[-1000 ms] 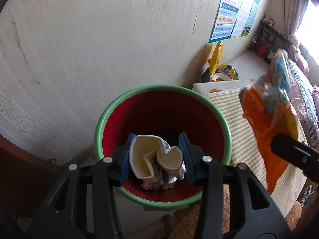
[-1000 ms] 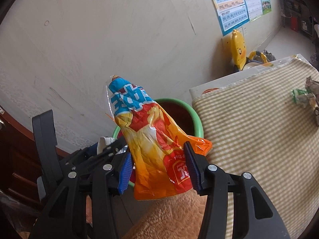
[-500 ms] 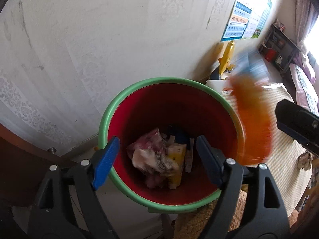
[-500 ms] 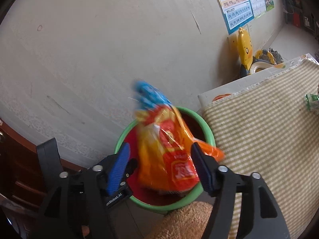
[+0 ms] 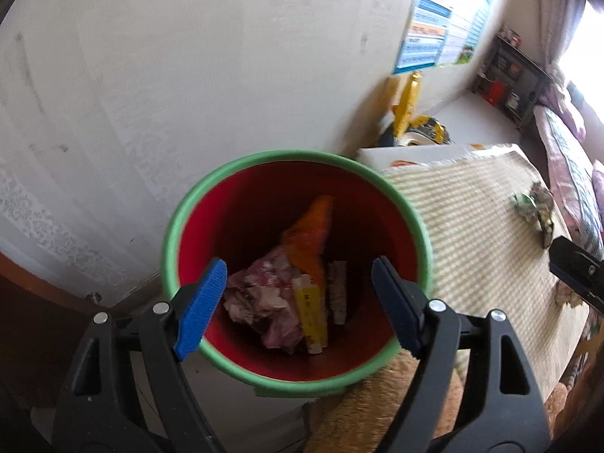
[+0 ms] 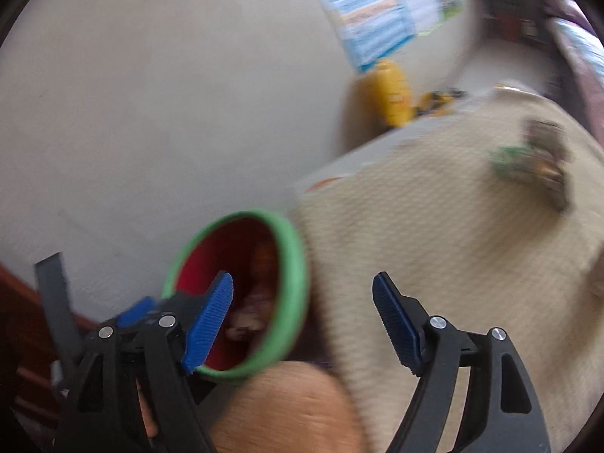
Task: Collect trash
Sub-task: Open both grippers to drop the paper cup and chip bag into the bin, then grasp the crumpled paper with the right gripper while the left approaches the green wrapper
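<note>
Both pieces of trash have left the grippers since a second ago: the crumpled paper cup that the left gripper [image 5: 298, 302] held and the orange snack bag [image 5: 311, 238] that the right gripper [image 6: 302, 321] held now lie inside the red bin [image 5: 226, 222], whose green rim [image 5: 260, 158] stands against the pale wall [image 5: 151, 75]. From the left wrist view, the orange snack bag leans point-up toward the bin's far side, over a heap of pinkish crumpled wrappers [image 5: 264, 294] and a yellow packet [image 5: 311, 309] at the bottom; the paper cup cannot be picked out among them. The fingers of the left gripper are spread wide with nothing between their blue pads [image 5: 202, 302], and they hang above the bin's opening. The right gripper's fingers are likewise spread wide and empty; its view is heavily blurred, with the bin at lower left and the worktop [image 6: 434, 234] with its checked cloth filling the right side. More trash [image 5: 532, 207], a small green and brown crumpled cluster, lies on the worktop well apart from the bin, toward its far right part. A yellow toy [image 5: 409, 102] stands on the floor by the wall beyond the bin, beneath a blue poster [image 5: 430, 45]
</note>
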{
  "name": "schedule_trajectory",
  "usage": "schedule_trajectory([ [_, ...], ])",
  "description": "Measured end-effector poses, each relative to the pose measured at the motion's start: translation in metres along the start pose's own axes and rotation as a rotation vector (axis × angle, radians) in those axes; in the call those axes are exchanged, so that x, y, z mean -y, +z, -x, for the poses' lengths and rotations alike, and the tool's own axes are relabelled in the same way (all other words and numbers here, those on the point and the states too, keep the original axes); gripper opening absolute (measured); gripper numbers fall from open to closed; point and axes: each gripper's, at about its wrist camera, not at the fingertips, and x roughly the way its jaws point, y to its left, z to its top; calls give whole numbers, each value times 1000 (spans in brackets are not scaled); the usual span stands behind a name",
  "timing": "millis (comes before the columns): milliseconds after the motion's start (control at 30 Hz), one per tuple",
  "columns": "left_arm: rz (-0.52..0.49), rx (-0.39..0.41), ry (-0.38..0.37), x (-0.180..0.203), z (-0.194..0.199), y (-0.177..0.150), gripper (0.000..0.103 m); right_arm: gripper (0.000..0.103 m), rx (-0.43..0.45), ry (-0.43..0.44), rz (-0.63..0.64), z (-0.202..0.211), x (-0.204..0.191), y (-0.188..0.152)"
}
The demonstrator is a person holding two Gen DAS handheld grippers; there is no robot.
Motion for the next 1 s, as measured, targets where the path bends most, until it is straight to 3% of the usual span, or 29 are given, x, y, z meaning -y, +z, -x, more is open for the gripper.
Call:
schedule_trajectory([
  [300,-115,5,-83,74,6,1,77,75,174,-373,-311,63,159,-2],
  [467,-171,13,-142,132,5,7,77,79,154,-464,-395,60,214,-1],
  [633,-201,0,-223,196,-3,15,79,79,98,-446,-420,44,247,-3],
  [733,-205,-12,-275,235,-12,19,82,43,97,-358,-410,44,256,-4],
  [767,-209,-18,-296,247,-16,20,83,40,98,-360,-394,49,253,-5],
  [900,-217,-37,-364,300,-38,24,89,39,140,-303,-351,74,240,-19],
  [1000,-200,-93,-392,333,-64,25,90,39,161,-292,-314,89,231,-33],
])
